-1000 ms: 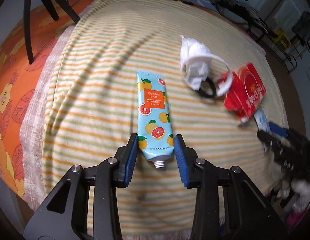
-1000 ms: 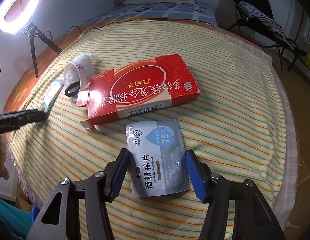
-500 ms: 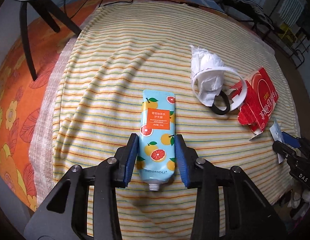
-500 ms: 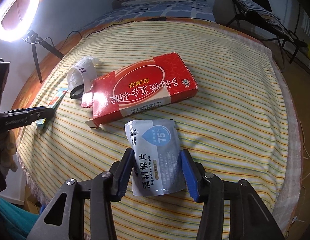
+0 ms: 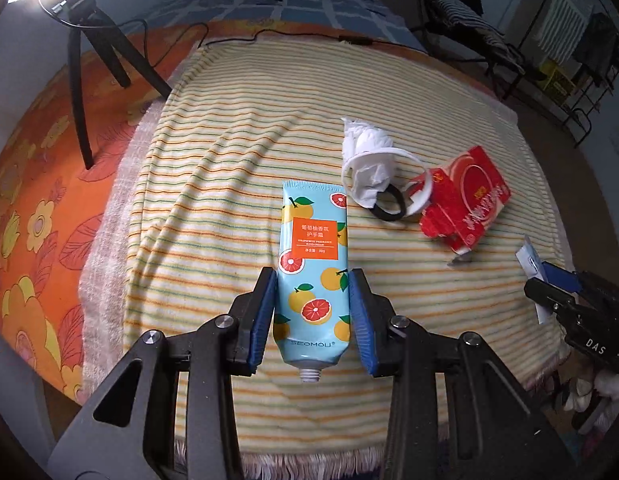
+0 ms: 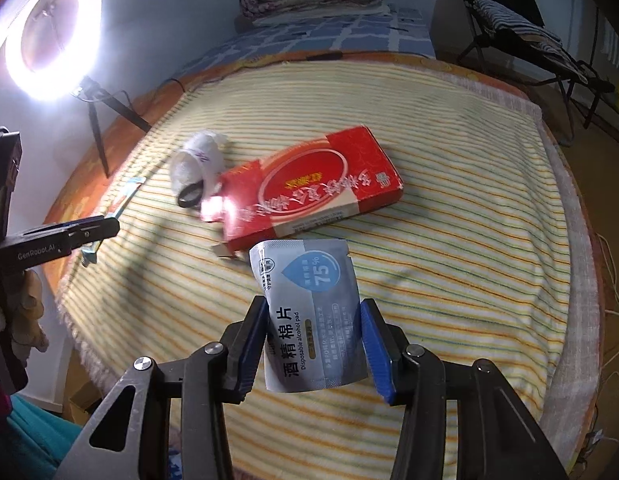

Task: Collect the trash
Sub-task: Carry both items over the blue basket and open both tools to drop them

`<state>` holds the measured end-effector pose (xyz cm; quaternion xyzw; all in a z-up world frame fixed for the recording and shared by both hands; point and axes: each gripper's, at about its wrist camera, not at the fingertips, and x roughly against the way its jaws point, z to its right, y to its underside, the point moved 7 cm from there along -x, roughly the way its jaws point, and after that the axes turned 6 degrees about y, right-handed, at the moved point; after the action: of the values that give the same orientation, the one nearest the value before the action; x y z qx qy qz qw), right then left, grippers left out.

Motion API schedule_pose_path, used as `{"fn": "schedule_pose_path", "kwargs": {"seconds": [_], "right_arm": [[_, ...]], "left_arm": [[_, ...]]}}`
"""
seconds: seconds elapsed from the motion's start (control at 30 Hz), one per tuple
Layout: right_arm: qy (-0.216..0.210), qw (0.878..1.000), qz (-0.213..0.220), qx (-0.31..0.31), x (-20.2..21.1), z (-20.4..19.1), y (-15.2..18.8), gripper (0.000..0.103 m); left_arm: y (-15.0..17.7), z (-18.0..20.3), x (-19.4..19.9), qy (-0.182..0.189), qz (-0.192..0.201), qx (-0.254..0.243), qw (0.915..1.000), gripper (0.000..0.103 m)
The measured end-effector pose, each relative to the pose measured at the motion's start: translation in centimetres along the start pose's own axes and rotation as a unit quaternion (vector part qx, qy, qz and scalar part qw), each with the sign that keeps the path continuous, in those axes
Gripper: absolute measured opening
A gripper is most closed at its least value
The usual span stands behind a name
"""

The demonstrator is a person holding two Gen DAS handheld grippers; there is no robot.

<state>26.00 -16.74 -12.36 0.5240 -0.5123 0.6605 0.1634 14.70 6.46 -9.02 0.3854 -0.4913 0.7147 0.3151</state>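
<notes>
Trash lies across the striped blanket [image 5: 213, 208], and 2 pieces are already in the grippers. The left gripper [image 5: 313, 308] has its blue pads closed against both sides of the hand-cream tube [image 5: 313, 264], low on the body near the neck. The tube's long axis runs straight along the fingers: its capless threaded nozzle points back toward the camera and its crimped end points away, toward the crumpled tissue [image 5: 369, 160]. Whether it has cleared the cloth I cannot tell from this view.

The right gripper [image 6: 315, 344] is shut on the alcohol-pad sachet [image 6: 309, 308], squeezing its 2 side edges so the foil bows. The sachet's long axis also follows the fingers, its torn end farthest from the camera and overlapping the near edge of the red carton [image 6: 313, 192]; it looks lifted off the blanket.

Judging the step as carrying both pieces off to a bin, the sensible way is to keep each grip firm, raise straight up, and keep the tube level or nozzle-high, since an uncapped tube pinched at its lower body could ooze cream. The sachet is thin and slippery, so a slow carry without swinging should stop it sliding out. Left on the blanket are the carton, the tissue with its white ring [image 5: 383, 176], and a black hair tie [image 5: 389, 204].
</notes>
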Motion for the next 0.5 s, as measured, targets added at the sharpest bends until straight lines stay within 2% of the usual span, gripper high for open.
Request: {"fn": "schedule_pose_path", "kwargs": {"seconds": [0.27,0.5], "right_arm": [[-0.028,0.999,0.02,0.011,4.2,-1.9,2.0,0.048],[-0.039,0.998,0.034,0.029,7.4,-3.3,4.8,0.048]], "left_arm": [[3.5,1.5,4.6,0.017,0.018,-0.025,0.9994,0.037],[7.5,2.7,6.8,0.023,0.025,-0.049,0.9982,0.037]]}}
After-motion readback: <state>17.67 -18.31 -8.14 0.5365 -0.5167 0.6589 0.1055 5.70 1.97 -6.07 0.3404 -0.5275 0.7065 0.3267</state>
